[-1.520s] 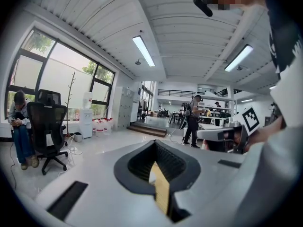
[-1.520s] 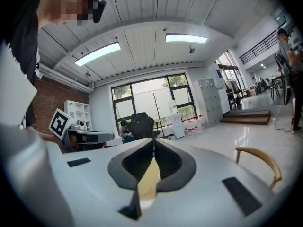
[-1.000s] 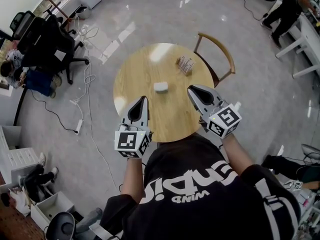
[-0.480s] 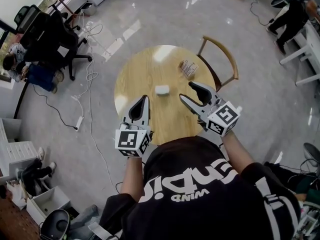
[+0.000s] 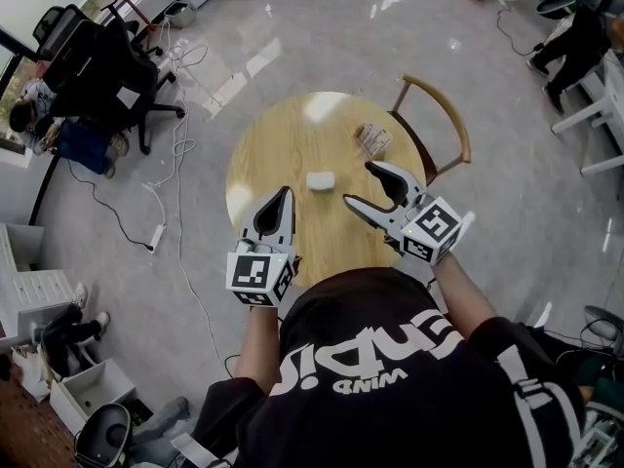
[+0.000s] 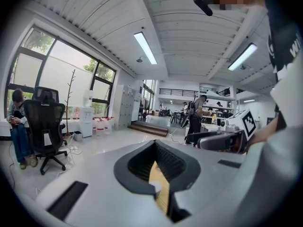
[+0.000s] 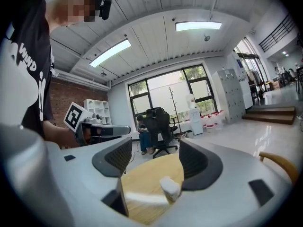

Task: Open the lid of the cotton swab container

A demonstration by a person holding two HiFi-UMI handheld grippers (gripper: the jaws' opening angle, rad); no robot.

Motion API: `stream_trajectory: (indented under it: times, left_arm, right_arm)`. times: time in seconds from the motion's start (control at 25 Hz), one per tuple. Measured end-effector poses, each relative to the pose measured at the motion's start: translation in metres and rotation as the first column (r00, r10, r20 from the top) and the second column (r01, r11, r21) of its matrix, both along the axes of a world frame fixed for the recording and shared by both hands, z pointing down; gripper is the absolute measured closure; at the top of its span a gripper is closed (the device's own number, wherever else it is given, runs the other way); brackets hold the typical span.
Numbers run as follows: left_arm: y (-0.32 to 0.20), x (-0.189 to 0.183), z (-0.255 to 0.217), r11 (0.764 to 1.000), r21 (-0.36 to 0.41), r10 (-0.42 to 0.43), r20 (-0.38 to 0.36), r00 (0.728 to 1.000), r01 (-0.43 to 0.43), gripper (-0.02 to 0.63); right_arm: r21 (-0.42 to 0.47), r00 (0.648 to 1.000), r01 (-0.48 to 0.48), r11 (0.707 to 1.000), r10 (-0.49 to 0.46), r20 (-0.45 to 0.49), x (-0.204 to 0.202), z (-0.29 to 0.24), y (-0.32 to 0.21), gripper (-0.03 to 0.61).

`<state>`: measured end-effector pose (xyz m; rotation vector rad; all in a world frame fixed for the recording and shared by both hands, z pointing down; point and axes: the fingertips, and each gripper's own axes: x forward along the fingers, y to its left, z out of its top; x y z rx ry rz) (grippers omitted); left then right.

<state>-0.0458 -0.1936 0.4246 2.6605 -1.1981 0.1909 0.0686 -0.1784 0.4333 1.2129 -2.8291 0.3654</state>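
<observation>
Wooden table [image 5: 283, 139] bears one white container [image 5: 321, 180], one packet [image 5: 373, 138]; left gripper [image 5: 283, 194] clenched empty, right gripper [image 5: 359, 184] just opening, empty.

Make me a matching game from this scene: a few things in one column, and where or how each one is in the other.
Things
1. left hand-held gripper
2. right hand-held gripper
3. small white container
4. wooden chair

Places or states
A. lying near the middle of the round table
B. jaws together
C. standing at the table's upper right edge in the head view
D. jaws wide apart

Pairs: 1-B, 2-D, 3-A, 4-C.

The right hand-held gripper's jaws have just been opening. Nothing is between them; the small white container lies just ahead of them.
</observation>
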Motion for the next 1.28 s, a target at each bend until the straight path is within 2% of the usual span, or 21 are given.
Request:
stream_trajectory:
  times: [0.28,0.6,0.96,1.28]
  left_arm:
    - [0.000,-0.004,0.006,1.000,-0.007,-0.011,0.008,1.000,0.011,0.606]
    - [-0.005,-0.008,0.006,0.999,-0.023,-0.026,0.022,0.999,0.026,0.606]
    - [-0.008,-0.013,0.014,0.998,-0.039,-0.043,0.039,0.998,0.045,0.606]
    - [-0.010,-0.016,0.020,0.996,-0.062,-0.058,0.041,0.997,0.060,0.606]
  right_arm:
    - [-0.024,0.997,0.052,0.998,-0.053,-0.051,-0.009,0.032,-0.006,0.290]
    - [-0.097,0.987,0.104,0.990,-0.115,-0.113,-0.018,0.074,-0.021,0.290]
    - [-0.172,0.971,0.121,0.978,-0.152,-0.183,-0.024,0.135,-0.036,0.290]
    - [-0.235,0.964,0.118,0.965,-0.168,-0.206,-0.023,0.180,-0.046,0.290]
